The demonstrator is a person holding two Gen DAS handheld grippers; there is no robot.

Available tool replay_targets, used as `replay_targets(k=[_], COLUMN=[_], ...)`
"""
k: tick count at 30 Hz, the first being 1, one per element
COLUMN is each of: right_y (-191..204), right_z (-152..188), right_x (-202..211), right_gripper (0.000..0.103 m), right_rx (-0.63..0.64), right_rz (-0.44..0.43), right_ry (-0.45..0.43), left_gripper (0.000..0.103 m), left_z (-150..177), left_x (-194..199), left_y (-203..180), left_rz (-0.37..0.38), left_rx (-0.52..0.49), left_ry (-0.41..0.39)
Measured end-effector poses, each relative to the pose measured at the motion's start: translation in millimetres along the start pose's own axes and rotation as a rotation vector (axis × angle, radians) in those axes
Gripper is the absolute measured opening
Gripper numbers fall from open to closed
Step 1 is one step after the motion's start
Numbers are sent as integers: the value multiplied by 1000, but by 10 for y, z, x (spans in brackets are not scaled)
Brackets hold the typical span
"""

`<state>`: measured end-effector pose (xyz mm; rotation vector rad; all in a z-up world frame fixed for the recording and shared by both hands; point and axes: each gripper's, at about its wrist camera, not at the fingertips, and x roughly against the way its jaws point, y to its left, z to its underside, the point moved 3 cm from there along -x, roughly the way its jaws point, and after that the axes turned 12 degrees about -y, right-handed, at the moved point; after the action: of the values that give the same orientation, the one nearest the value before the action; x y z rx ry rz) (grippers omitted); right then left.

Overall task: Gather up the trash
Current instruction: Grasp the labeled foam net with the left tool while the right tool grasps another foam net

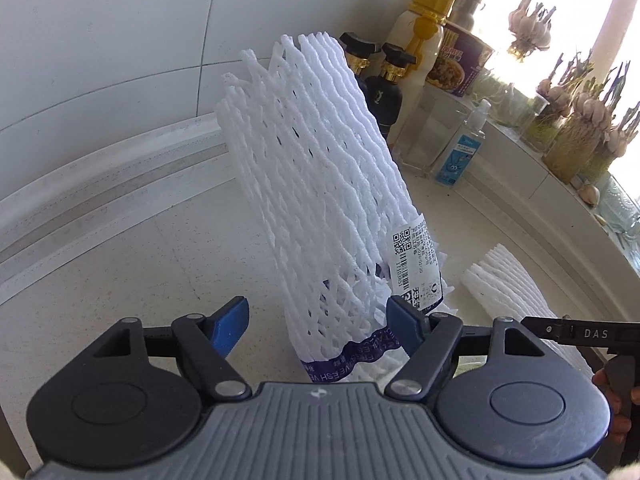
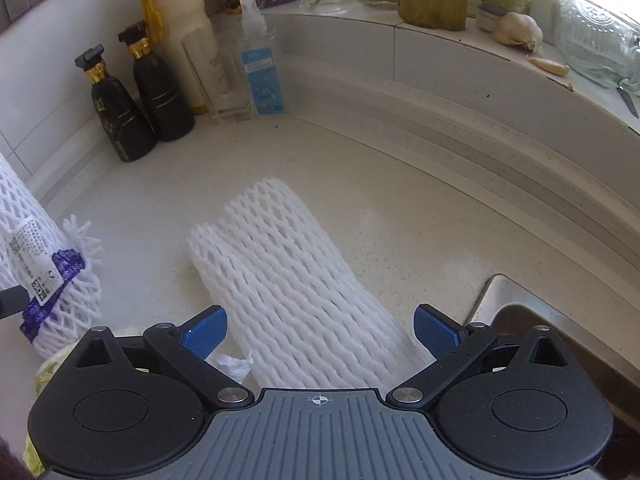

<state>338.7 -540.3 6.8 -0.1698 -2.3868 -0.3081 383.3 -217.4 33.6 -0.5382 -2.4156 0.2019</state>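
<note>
Pale stone table (image 2: 360, 184) runs into a tiled corner where the bottles are parked out of the way: you can count two dark bottles (image 2: 140, 100) with gold collars, one cream bottle (image 2: 184, 28) with a yellow cap and one clear spray bottle (image 2: 260, 68). Two white foam nets are the trash in reach. Your left gripper (image 1: 318, 320) straddles the banded foam net (image 1: 312, 184), which stands tilted up off the table; one pad touches the labelled end, the other stands clear, so your jaws are parted and not yet clamped. Your right gripper (image 2: 318, 330) hangs wide open over the plain foam net (image 2: 296, 264) lying flat beside the sink (image 2: 520, 304), probably lined up for a pinch across its width
</note>
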Motion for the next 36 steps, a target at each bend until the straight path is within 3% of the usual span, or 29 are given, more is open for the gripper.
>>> replay_targets(k=[5, 7, 10, 14, 19, 21, 23, 26, 36], right_y=[89, 123, 161, 181, 160, 167, 178, 168, 119], right_z=[-24, -39, -64, -58, -45, -47, -63, -88, -239], right_x=[-81, -92, -108, -123, -107, -84, -56, -35, 227], right_gripper=[99, 99, 91, 70, 52, 40, 17, 10, 8], right_rx=[65, 85, 100, 112, 81, 86, 91, 106, 51], right_rz=[39, 45, 45, 55, 44, 39, 33, 72, 64], right_ry=[6, 5, 3, 3, -17, -32, -45, -56, -156], left_gripper=[48, 43, 30, 15, 9, 8, 8, 7, 7], left_z=[0, -3, -21, -41, -61, -69, -80, -108, -276], left_x=[-25, -26, -43, -39, -4, 19, 50, 90, 283], left_y=[-3, -3, -7, -5, -19, -17, -22, -40, -50], left_rz=[-6, -12, -22, -29, -30, -28, -25, -25, -28], left_rx=[-6, -13, -12, -5, -9, -3, -1, -5, -4], left_ry=[7, 6, 7, 3, -17, -25, -36, -51, -90])
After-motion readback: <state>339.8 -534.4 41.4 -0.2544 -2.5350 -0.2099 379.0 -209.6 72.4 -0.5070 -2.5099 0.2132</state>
